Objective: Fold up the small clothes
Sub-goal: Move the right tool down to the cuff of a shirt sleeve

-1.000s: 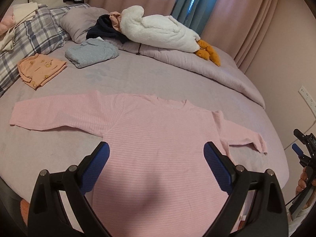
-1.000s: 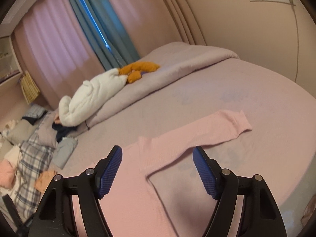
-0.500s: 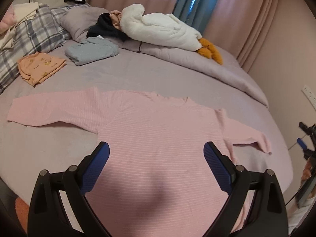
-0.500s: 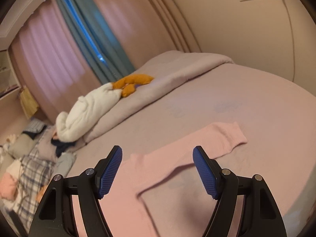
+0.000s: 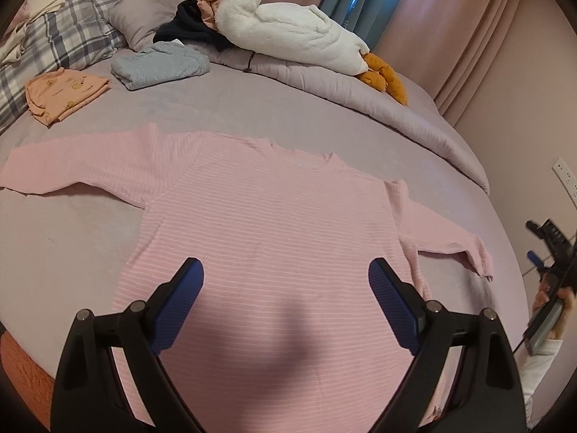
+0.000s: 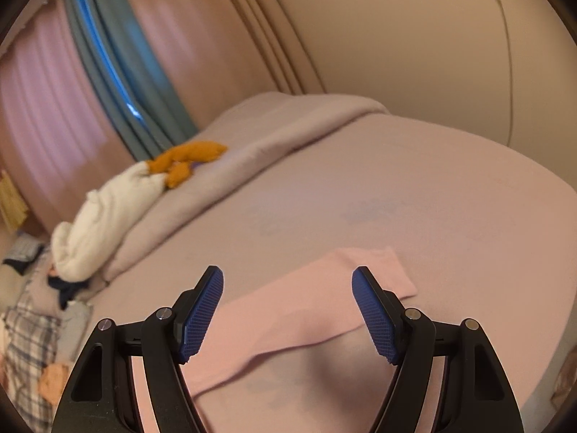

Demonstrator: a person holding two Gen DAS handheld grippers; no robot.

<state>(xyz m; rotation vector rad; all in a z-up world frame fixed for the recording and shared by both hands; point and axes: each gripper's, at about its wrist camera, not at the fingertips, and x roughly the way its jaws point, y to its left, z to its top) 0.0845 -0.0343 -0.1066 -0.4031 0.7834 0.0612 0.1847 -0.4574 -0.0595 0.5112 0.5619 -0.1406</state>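
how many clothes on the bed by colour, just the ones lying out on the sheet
pink top, spread flat: 1
orange garment, folded: 1
grey-blue garment, folded: 1
total: 3

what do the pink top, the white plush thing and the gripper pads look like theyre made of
Pink top: thin knit cloth, likely cotton; fine pale stripes, lies limp and flat, matte.
White plush: fleecy pile fabric, probably synthetic; the surface looks fuzzy and puffy.
Left gripper pads: blue, finely ribbed, seemingly rubber or soft plastic on glossy black plastic arms.
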